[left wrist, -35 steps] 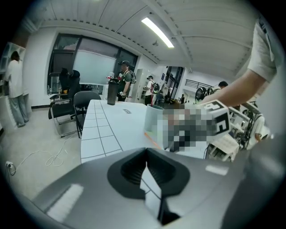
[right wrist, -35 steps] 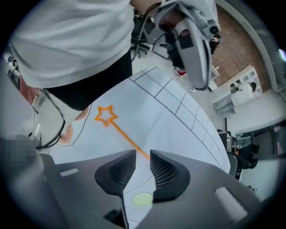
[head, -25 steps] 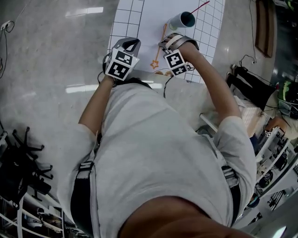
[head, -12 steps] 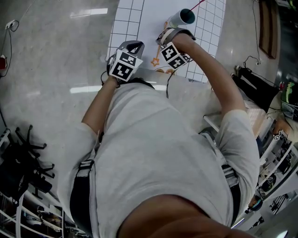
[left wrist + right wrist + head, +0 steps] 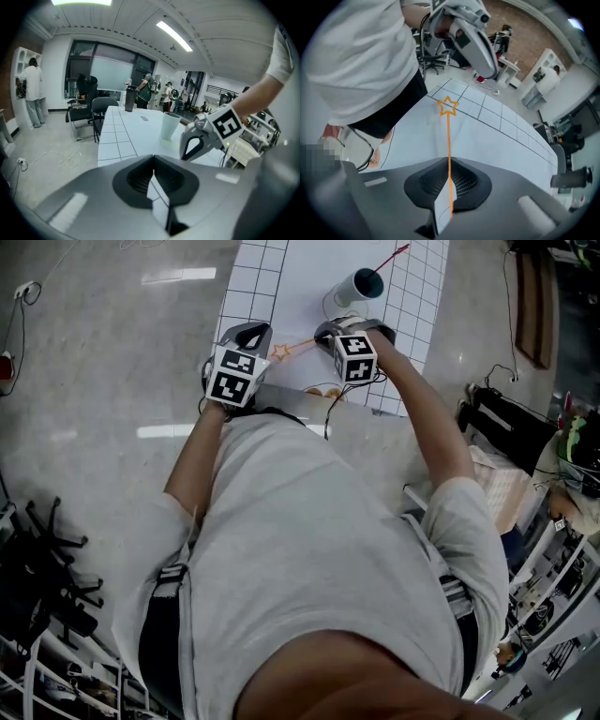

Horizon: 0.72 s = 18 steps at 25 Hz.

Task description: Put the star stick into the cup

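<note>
Right gripper view: right gripper (image 5: 448, 194) jaws closing on the star stick (image 5: 449, 136). Left gripper (image 5: 153, 183) clamped together, empty. Stick not yet in cup (image 5: 361, 284).

The table (image 5: 300, 277) has a smooth white top with a faint sheen and thin dark grid lines, while the floor (image 5: 112, 334) around it looks like polished grey stone, glossy enough to mirror the ceiling lights. The stick (image 5: 449, 140) is a thin, smooth orange rod that looks like plastic, and the cup (image 5: 170, 126) has a pale, smooth, matt wall. The left gripper (image 5: 153, 173) is matt grey plastic with a dark ribbed hollow round its fingers, and the person's shirt (image 5: 309, 521) is soft matt grey cloth.
</note>
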Tool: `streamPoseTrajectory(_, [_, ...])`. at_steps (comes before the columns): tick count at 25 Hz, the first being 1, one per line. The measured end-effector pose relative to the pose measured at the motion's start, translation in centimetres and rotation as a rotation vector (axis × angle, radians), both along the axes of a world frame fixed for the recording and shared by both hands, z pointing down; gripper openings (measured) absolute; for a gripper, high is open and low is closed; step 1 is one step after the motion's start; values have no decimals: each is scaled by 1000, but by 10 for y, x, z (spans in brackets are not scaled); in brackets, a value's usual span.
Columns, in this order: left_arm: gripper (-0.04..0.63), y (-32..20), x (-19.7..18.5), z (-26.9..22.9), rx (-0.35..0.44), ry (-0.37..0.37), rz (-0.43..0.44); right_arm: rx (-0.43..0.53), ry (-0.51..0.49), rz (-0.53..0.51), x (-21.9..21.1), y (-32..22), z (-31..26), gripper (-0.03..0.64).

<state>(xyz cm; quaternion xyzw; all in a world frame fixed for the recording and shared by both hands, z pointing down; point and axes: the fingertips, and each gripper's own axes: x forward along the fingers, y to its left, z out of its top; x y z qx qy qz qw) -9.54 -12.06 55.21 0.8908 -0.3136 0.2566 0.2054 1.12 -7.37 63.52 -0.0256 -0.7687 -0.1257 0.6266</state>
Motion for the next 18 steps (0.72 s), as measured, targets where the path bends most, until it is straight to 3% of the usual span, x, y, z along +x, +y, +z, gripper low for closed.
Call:
streamPoseTrajectory(4, [3, -31, -25, -18, 70, 9, -126, 68, -172, 262, 3, -15, -29, 14])
streamPoseTrajectory(8, [3, -55, -31, -37, 153, 21, -166, 91, -404, 526, 7, -26, -62, 14])
streamPoseTrajectory(13, [3, -66, 0, -39, 165, 30, -100, 143, -655, 755, 17, -45, -111, 14])
streamPoseTrajectory(18, [3, -69, 39, -49, 174, 48, -4, 213, -878, 887, 27, -77, -173, 14])
